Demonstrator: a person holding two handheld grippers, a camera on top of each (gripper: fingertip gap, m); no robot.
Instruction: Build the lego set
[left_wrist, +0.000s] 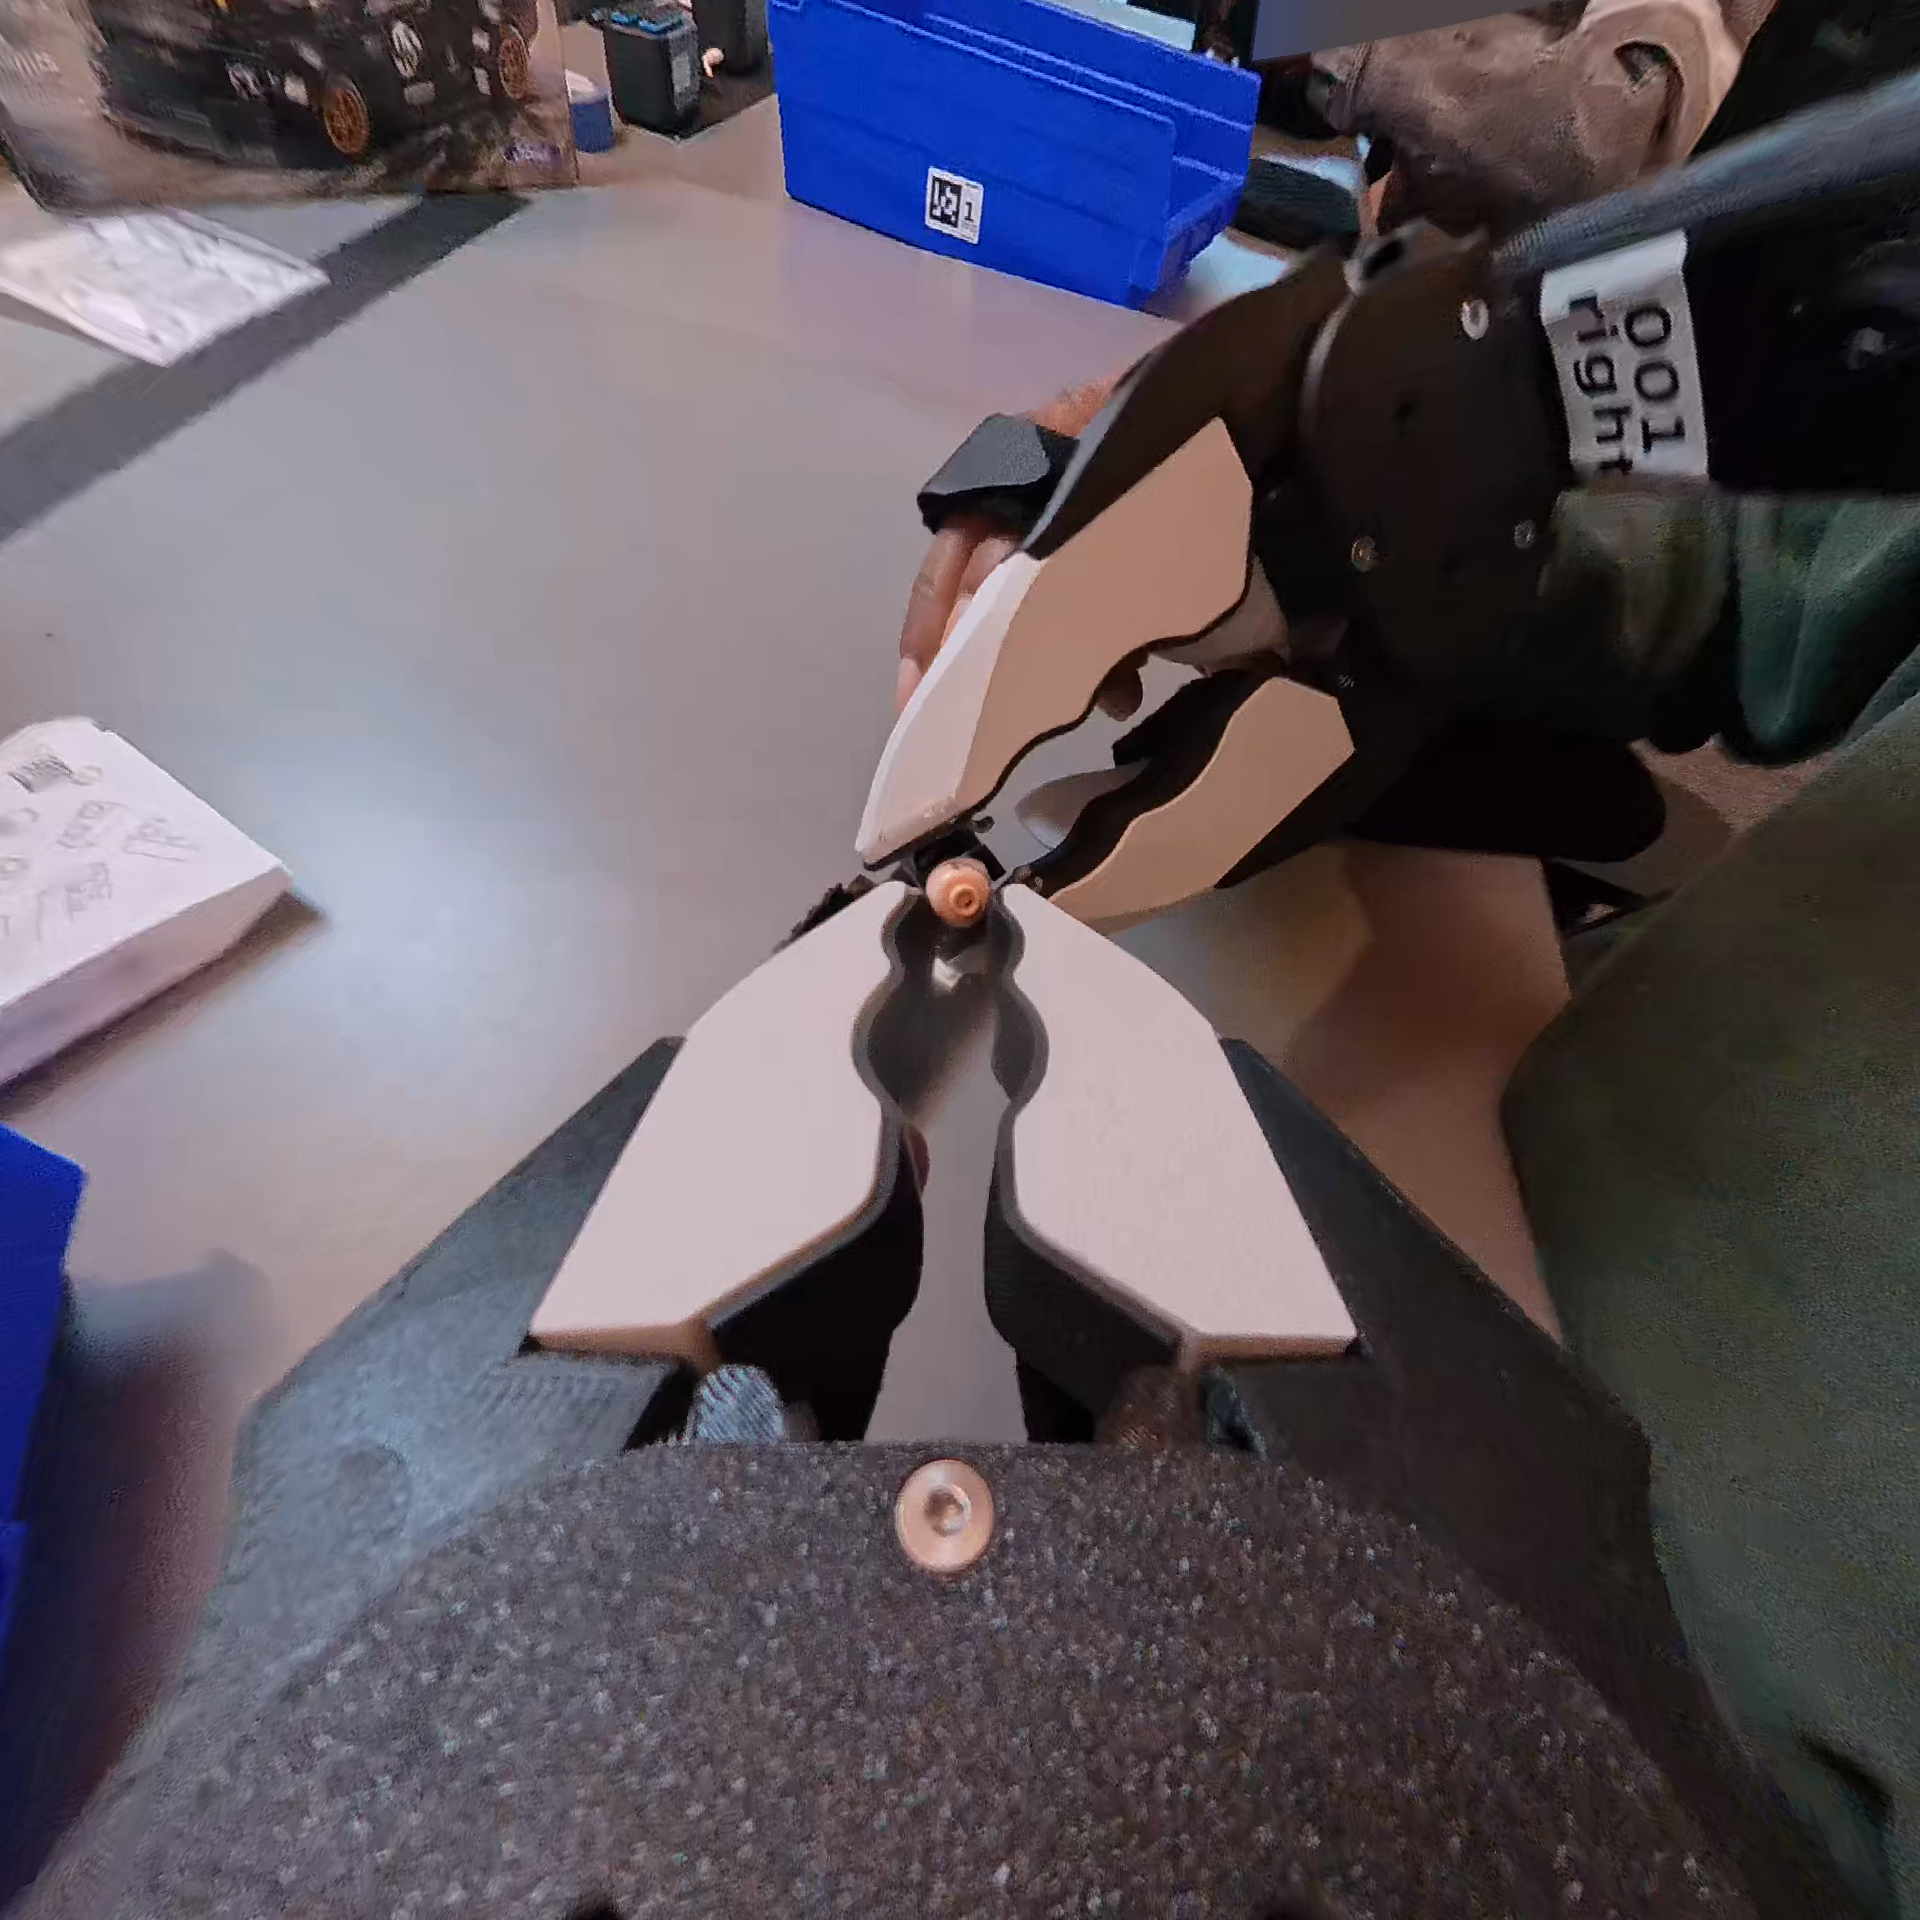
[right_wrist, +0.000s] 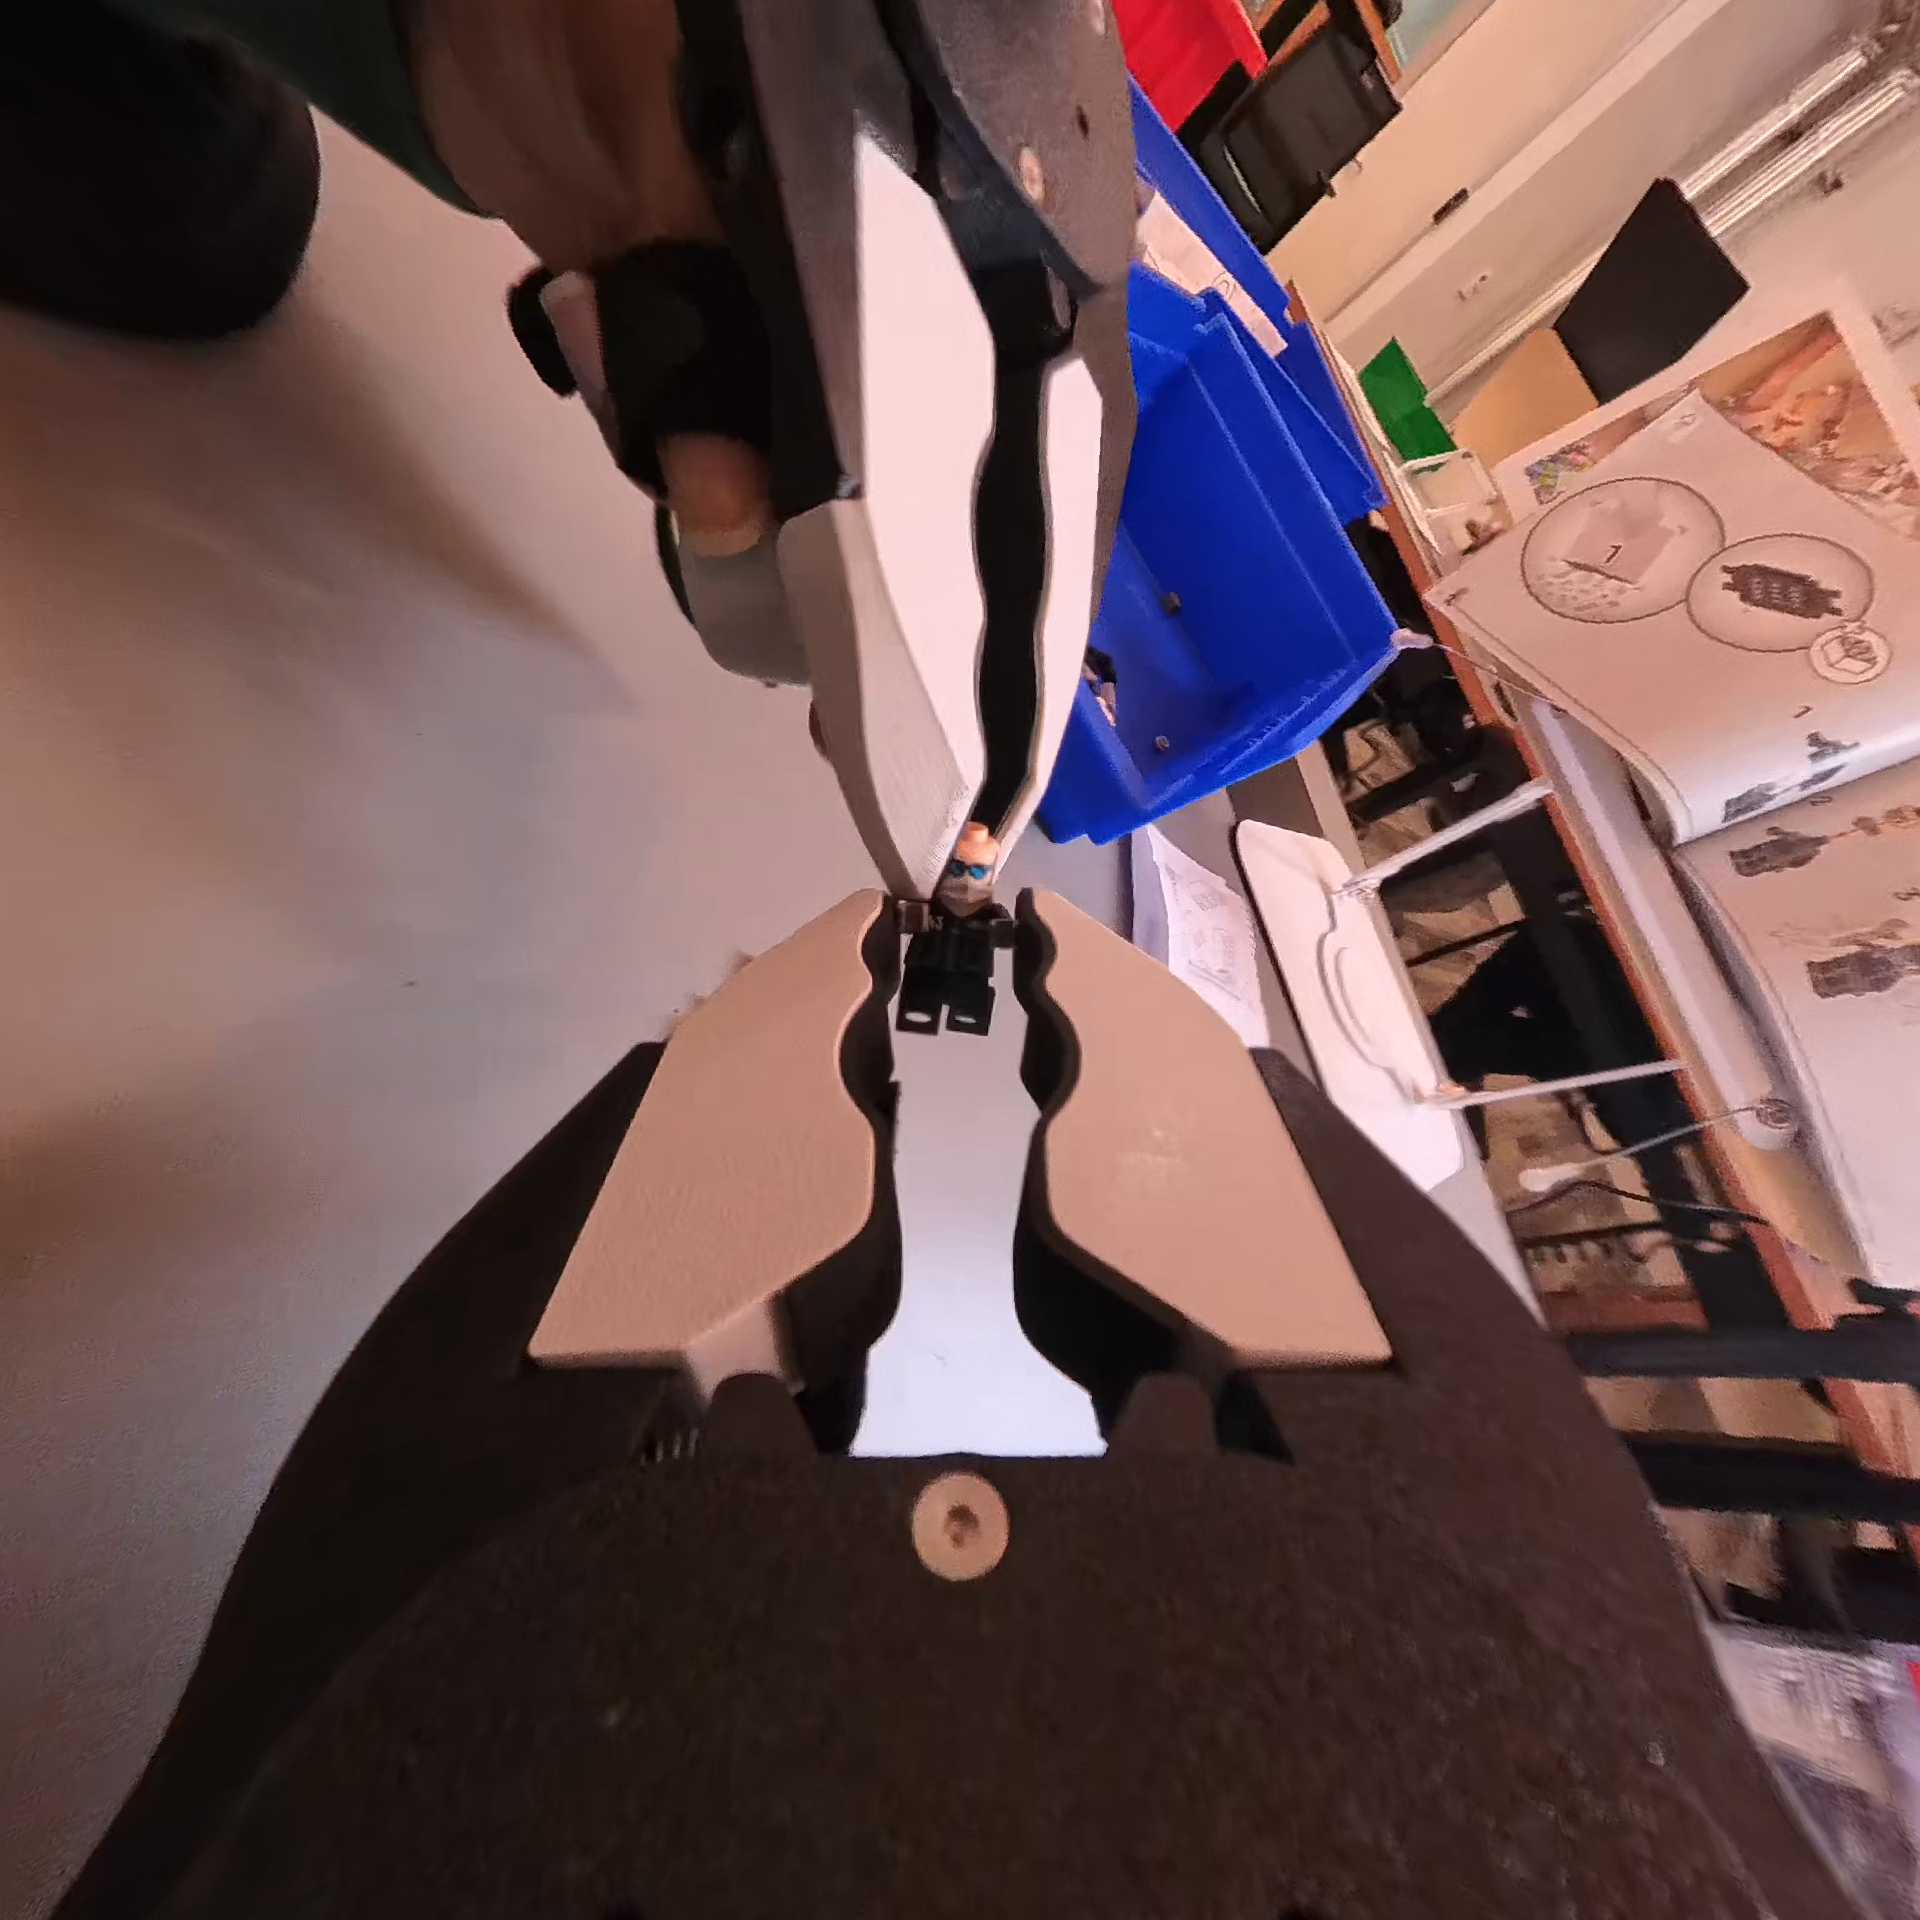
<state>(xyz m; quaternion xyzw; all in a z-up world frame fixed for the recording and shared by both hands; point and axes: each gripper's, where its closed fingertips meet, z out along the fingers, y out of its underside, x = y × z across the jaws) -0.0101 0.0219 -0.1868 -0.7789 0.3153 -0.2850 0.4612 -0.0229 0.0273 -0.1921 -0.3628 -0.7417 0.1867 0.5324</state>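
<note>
1. Left wrist view: your left gripper (left_wrist: 954, 914) sits at centre frame with its fingers (left_wrist: 769, 1091) nearly closed, the tips pinching the head end of a small toy figure (left_wrist: 954, 896) (only its peach stud top shows here). Your right gripper (left_wrist: 961, 831) comes in from the upper right and meets the same figure tip to tip. A blue bin (left_wrist: 997, 177) stands at the top on the grey surface (left_wrist: 540, 582), and a booklet (left_wrist: 94, 883) lies at the left edge.

2. Right wrist view: your right gripper (right_wrist: 956, 925) holds the black torso between narrowly parted fingers (right_wrist: 727, 1132). The figure's long axis runs along them, legs toward the camera and head away. The left gripper (right_wrist: 977, 831) drops in from the top, its tips closed on the head. Both grippers are equally near.
</note>
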